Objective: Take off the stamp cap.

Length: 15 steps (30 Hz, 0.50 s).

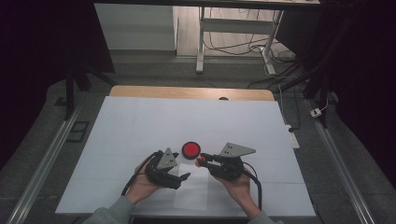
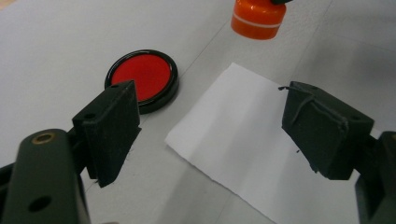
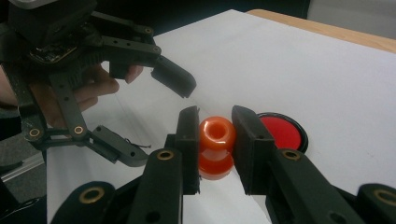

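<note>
We read the stamping job as barely begun: the white paper slip (image 1: 191,190) lies blank on the counter (image 1: 140,126) nearest us, and no mark shows on it yet. Left gripper (image 1: 180,178) hangs over the slip with fingers (image 2: 112,128) spread wide, holding nothing. Right gripper (image 1: 201,161) fingers (image 3: 189,140) are clenched on the orange stamp (image 3: 216,147), above the slip just short of the open red ink pad (image 1: 191,150); inking and pressing remain.
</note>
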Each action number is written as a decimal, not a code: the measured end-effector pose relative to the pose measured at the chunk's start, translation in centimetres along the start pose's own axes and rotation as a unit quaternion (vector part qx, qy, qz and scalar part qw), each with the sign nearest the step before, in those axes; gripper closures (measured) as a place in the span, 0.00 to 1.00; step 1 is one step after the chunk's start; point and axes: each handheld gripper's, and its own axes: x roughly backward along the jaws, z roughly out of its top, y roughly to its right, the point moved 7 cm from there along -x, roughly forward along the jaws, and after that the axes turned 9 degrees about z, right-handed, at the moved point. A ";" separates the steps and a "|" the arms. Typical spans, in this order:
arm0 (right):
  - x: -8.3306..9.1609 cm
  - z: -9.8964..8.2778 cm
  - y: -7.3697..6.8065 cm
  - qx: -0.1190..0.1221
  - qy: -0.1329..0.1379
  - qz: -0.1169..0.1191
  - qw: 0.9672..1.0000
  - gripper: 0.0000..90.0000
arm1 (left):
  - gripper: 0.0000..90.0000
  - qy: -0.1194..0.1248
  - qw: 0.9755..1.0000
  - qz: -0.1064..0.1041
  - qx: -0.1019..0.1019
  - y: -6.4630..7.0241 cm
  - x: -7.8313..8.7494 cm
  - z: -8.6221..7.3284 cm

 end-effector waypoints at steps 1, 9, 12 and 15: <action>0.0 0.0 0.0 0.000 0.000 0.000 1.000 0.80 | 0.22 0.000 1.000 -0.001 0.000 0.0 -0.1 0.1; 0.0 0.0 0.0 0.000 -0.001 0.001 1.000 0.80 | 0.22 0.001 1.000 -0.008 0.000 0.6 -0.6 0.5; -0.1 0.0 -0.1 -0.006 0.004 0.006 1.000 0.80 | 0.22 0.002 1.000 -0.009 -0.001 0.8 -0.8 0.7; -0.2 0.1 -0.3 -0.005 0.004 0.009 1.000 0.80 | 0.23 0.004 1.000 -0.011 -0.003 1.1 -1.0 1.0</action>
